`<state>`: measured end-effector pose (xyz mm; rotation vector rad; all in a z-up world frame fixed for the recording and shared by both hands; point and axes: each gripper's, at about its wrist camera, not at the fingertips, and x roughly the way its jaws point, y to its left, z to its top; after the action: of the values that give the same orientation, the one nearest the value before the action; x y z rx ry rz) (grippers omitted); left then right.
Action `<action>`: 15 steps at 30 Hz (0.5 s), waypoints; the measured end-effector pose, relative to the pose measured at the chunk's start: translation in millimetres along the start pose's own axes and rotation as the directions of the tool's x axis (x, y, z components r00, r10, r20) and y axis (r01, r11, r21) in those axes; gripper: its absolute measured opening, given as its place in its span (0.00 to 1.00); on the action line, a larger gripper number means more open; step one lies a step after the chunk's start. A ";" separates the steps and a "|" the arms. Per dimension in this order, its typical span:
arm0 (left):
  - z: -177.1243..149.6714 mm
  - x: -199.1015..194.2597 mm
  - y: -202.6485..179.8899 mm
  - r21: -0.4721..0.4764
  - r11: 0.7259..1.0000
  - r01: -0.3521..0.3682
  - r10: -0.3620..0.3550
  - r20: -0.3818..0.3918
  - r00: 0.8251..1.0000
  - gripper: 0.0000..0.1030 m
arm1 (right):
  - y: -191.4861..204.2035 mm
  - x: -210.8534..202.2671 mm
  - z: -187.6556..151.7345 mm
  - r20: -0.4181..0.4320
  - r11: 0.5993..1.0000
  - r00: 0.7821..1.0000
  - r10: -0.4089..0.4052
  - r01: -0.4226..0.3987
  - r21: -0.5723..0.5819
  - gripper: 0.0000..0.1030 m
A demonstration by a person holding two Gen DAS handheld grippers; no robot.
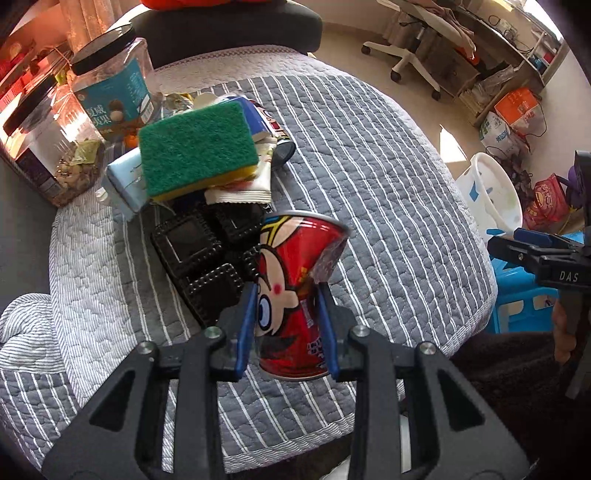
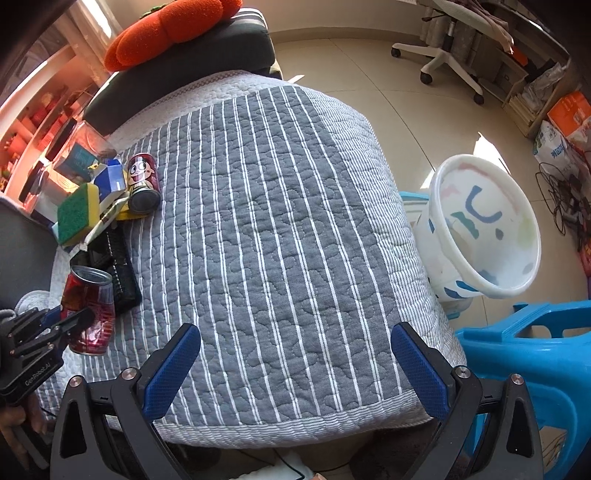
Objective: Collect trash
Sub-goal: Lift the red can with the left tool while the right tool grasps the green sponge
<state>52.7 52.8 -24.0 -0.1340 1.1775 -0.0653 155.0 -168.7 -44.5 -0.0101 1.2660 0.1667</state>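
Note:
My left gripper (image 1: 286, 295) is shut on a crushed red cartoon can (image 1: 295, 280), pinched at its waist, just above the striped quilt (image 1: 388, 192). The same can (image 2: 88, 310) and left gripper (image 2: 74, 321) show at the left of the right wrist view. My right gripper (image 2: 295, 339) is open and empty over the quilt's near edge. A white trash bin (image 2: 484, 229) stands on the floor to the right, tilted. A pile of trash lies at the far left: a green sponge (image 1: 195, 147), a second red can (image 2: 142, 182), a black plastic tray (image 1: 199, 254), wrappers (image 1: 243, 184).
Clear jars (image 1: 110, 81) stand at the back left beside the pile. A blue plastic stool (image 2: 535, 354) is at the right by the bin. An office chair (image 2: 443, 48), boxes and bags stand on the floor at the far right. An orange cushion (image 2: 170, 29) lies on a dark seat behind.

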 end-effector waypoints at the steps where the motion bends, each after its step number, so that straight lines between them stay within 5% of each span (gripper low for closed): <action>1: 1.3 -3.6 11.5 -0.027 0.999 -0.019 0.019 0.021 1.000 0.33 | 9.9 1.8 3.0 0.001 1.000 1.000 0.009 -0.009 -0.013 1.00; 8: -1.3 -20.3 69.6 -0.172 0.967 -0.188 0.207 0.100 0.973 0.33 | 96.5 10.4 32.7 0.028 0.990 0.995 0.099 -0.095 -0.102 1.00; 15: 1.2 -28.3 106.7 -0.266 0.942 -0.206 0.239 0.098 0.966 0.33 | 202.6 15.2 71.6 0.050 0.960 0.982 0.181 -0.166 -0.223 1.00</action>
<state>41.0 162.0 -12.5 -0.2264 1.0607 0.2918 200.8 40.4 -20.2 -0.0817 1.1730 0.4544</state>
